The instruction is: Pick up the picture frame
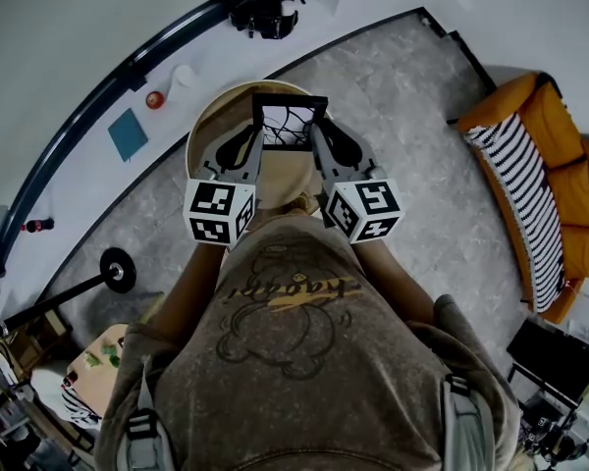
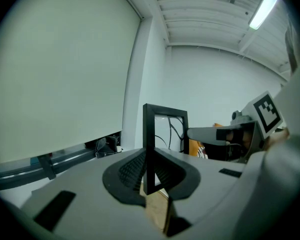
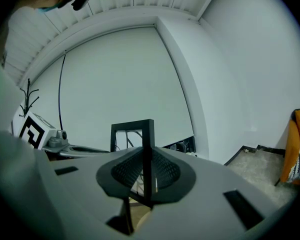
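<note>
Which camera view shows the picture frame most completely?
The head view: the whole picture frame is visible there. Each gripper view shows it obliquely, one edge clamped between its jaws.

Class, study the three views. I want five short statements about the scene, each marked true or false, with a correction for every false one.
1. The left gripper is clamped on one side edge of the picture frame. True.
2. The right gripper holds nothing. False: it is shut on the opposite side edge of the same frame.
3. The picture frame has a white border. False: the border is black.
4. An orange sofa with a striped throw stands at the right of the head view. True.
5. The table seen behind the frame in the head view is square. False: it is round.
</note>
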The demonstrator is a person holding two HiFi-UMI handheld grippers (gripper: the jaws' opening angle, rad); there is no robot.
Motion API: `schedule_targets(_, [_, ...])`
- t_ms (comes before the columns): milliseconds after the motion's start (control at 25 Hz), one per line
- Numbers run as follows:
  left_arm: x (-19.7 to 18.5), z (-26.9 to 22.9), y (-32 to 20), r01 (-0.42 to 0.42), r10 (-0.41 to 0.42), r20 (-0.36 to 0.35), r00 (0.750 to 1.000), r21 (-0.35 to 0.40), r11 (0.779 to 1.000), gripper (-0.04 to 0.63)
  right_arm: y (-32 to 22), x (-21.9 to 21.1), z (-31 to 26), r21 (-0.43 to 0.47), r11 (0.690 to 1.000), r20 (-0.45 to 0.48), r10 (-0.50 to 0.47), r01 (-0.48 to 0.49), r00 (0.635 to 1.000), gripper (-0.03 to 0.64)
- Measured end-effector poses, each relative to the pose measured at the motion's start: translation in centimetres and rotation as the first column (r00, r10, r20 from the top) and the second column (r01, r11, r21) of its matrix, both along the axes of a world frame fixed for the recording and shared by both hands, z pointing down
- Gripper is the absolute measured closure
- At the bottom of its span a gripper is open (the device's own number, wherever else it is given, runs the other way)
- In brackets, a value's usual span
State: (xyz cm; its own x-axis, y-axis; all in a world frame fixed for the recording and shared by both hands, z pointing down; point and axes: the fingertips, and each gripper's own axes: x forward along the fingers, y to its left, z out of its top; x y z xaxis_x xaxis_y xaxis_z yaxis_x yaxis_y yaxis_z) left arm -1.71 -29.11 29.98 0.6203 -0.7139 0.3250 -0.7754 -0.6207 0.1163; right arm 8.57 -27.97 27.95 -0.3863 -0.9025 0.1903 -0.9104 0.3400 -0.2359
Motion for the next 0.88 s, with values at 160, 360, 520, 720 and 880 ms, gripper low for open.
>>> schedule_targets(160, [0.2, 0.2, 0.1, 0.001, -0.001, 0.004, 1.0, -0.003, 1.0, 0.537, 0.1, 0.2, 0.3, -0.004, 1.0, -0.004, -0.001, 0.001, 1.0, 0.551])
schedule_targets(360, [0.6, 0.3, 0.2, 0.0, 0.0, 0.009, 1.0, -0.008, 1.0, 0.538, 0.1, 0.6, 0.4, -0.003, 1.0, 0.003, -0.001, 0.001, 1.0, 0.551])
schedule_targets(520, [0.8, 0.2, 0.2, 0.002, -0.001, 0.013, 1.0, -0.007, 1.0, 0.538, 0.2, 0.8, 0.4, -0.004, 1.0, 0.011, 0.002, -0.002, 1.0, 0.551])
schedule_targets(720, [0.9, 0.4, 0.3, 0.005, -0.005, 0.016, 1.0, -0.009, 1.0, 0.538, 0.3, 1.0, 0.7, -0.006, 1.0, 0.015, -0.003, 0.003, 1.0, 0.551])
schedule_targets(880, [1.1, 0.5, 0.5, 0.008, -0.008, 0.019, 1.0, -0.009, 1.0, 0.539, 0.3, 1.2, 0.8, -0.007, 1.0, 0.018, -0.005, 0.005, 1.0, 0.551])
